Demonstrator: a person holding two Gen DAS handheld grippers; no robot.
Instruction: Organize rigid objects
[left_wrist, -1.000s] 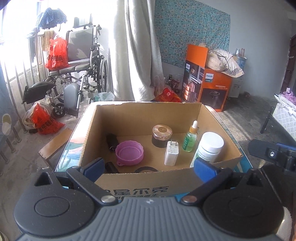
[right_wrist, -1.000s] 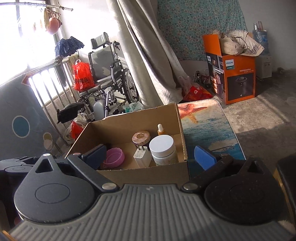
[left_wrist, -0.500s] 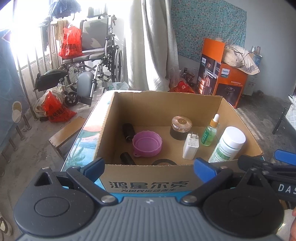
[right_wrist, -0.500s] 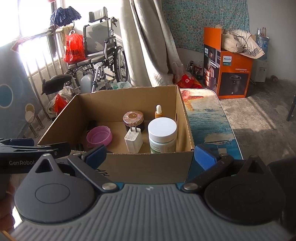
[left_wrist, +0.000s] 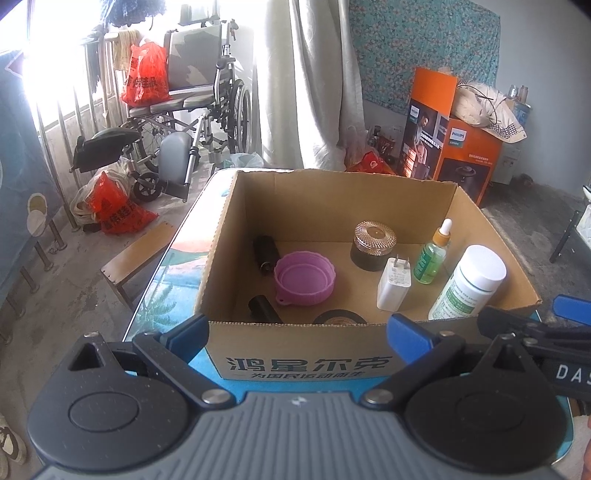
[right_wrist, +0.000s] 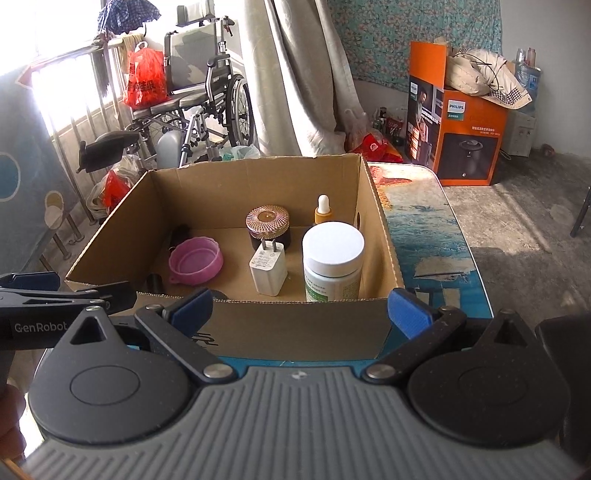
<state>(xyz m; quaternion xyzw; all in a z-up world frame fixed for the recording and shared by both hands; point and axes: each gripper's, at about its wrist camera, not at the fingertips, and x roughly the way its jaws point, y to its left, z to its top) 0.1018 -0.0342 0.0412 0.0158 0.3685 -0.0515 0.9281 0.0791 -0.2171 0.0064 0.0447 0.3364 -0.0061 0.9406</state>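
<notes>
Left hand-held gripper (left_wrist: 301, 332) spread apart, empty, in front of near wall of cardboard box (left_wrist: 303, 360); right hand-held gripper (right_wrist: 301, 308) spread apart too, empty, at near wall; box sits on sea-picture surface (right_wrist: 417, 229); inside box: pink lid (left_wrist: 304, 278) near middle, white charger plug (left_wrist: 394, 283) at 3 o'clock of lid, green dropper bottle (left_wrist: 432, 254) and white pill bottle (left_wrist: 467, 284) further at 3 o'clock, gold-top jar (left_wrist: 373, 243) at 1 o'clock.

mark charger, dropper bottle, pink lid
white charger (left_wrist: 393, 284), left wrist view, front face.
dropper bottle (left_wrist: 428, 262), left wrist view, green body.
pink lid (right_wrist: 195, 260), right wrist view, inner hollow.
</notes>
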